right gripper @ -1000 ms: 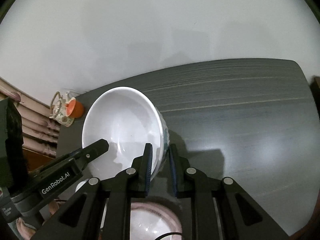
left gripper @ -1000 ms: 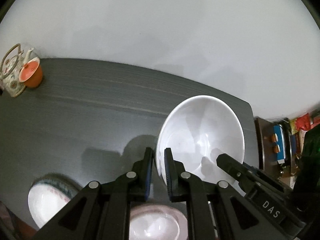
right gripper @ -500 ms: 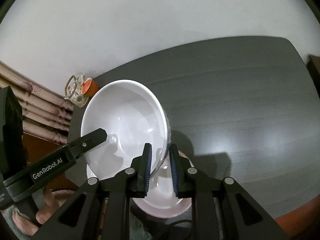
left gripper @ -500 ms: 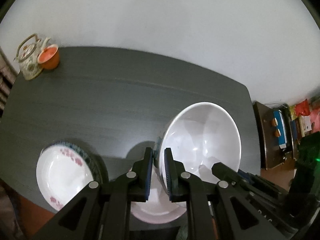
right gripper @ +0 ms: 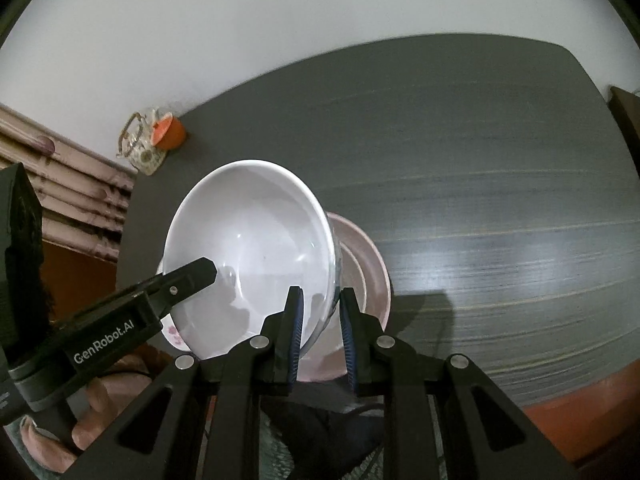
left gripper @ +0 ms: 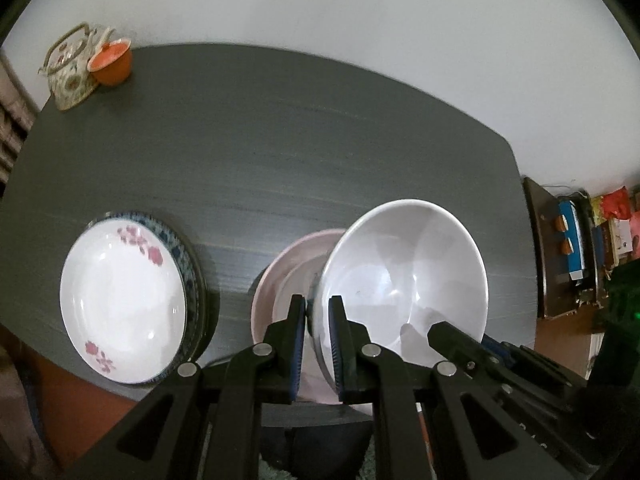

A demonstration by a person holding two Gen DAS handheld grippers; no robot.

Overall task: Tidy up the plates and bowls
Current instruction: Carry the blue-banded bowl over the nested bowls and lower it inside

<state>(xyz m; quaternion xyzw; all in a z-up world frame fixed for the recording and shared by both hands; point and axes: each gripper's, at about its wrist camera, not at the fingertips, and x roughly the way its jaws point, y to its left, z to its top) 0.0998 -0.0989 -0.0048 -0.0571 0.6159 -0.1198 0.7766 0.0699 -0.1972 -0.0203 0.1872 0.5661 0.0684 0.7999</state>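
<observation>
White glazed ceramic bowl (left gripper: 404, 276) is hanging over the pink shallow dish (left gripper: 280, 280), each hand-held gripper, left (left gripper: 317, 312) and right (right gripper: 320, 308), clamping its rim. Flowered plates (left gripper: 124, 300) are sitting stacked at nine o'clock on the dark worktop (left gripper: 280, 140); nesting is pending.

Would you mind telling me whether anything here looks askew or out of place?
Only the white bowl: it hangs tilted above the pink plate, pinched by its rim on both sides by the left gripper and right gripper. Nothing looks spilled or broken.
</observation>
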